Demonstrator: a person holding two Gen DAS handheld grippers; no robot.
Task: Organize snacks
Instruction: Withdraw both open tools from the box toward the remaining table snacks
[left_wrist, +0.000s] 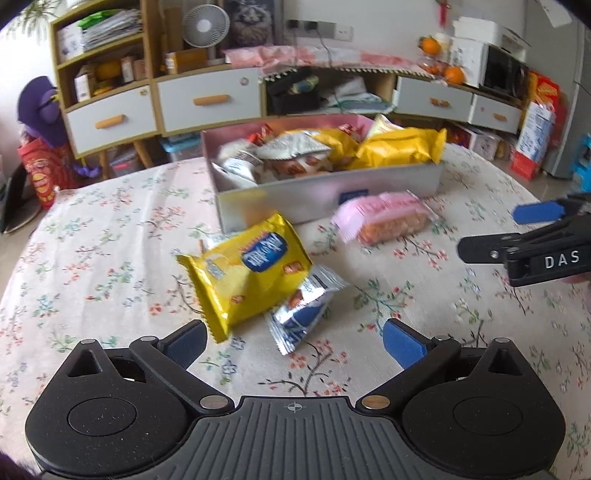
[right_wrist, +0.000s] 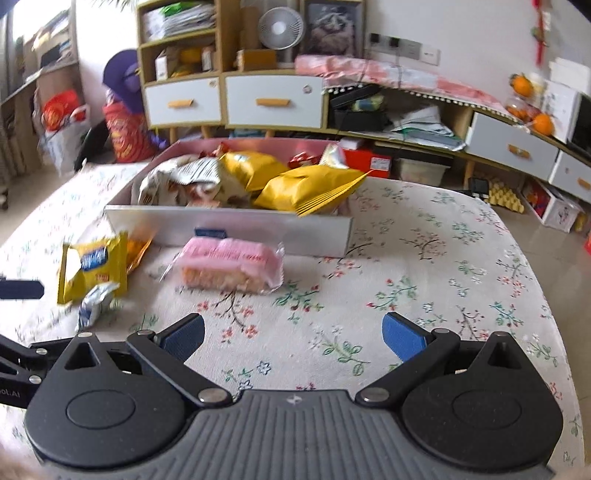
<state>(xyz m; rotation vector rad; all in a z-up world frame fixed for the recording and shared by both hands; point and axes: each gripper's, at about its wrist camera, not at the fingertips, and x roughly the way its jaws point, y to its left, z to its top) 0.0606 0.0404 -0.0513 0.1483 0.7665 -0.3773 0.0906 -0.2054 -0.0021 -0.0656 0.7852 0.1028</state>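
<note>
Both tongs, left (left_wrist: 293, 341) and right (right_wrist: 293, 338), gape wide and empty above the desk (right_wrist: 424, 258). Yellow pack (left_wrist: 247, 273), silver pack (left_wrist: 306, 314) and pink pack (right_wrist: 231, 267) lie before the box (left_wrist: 325, 194).

Yellow packet (left_wrist: 246, 269), silver packet (left_wrist: 306, 312) and blurred, seemingly pink-wrapped cake (right_wrist: 229, 266) lie before the filled box (left_wrist: 325, 192).

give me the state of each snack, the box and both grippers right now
box: on the table, open-topped, full of snack packets
yellow packet: on the cloth outside the box, overlapping the silver-blue packet
silver-blue packet: on the cloth, outside the box
pink packet: on the cloth just in front of the box
left gripper: open, empty
right gripper: open, empty
</note>
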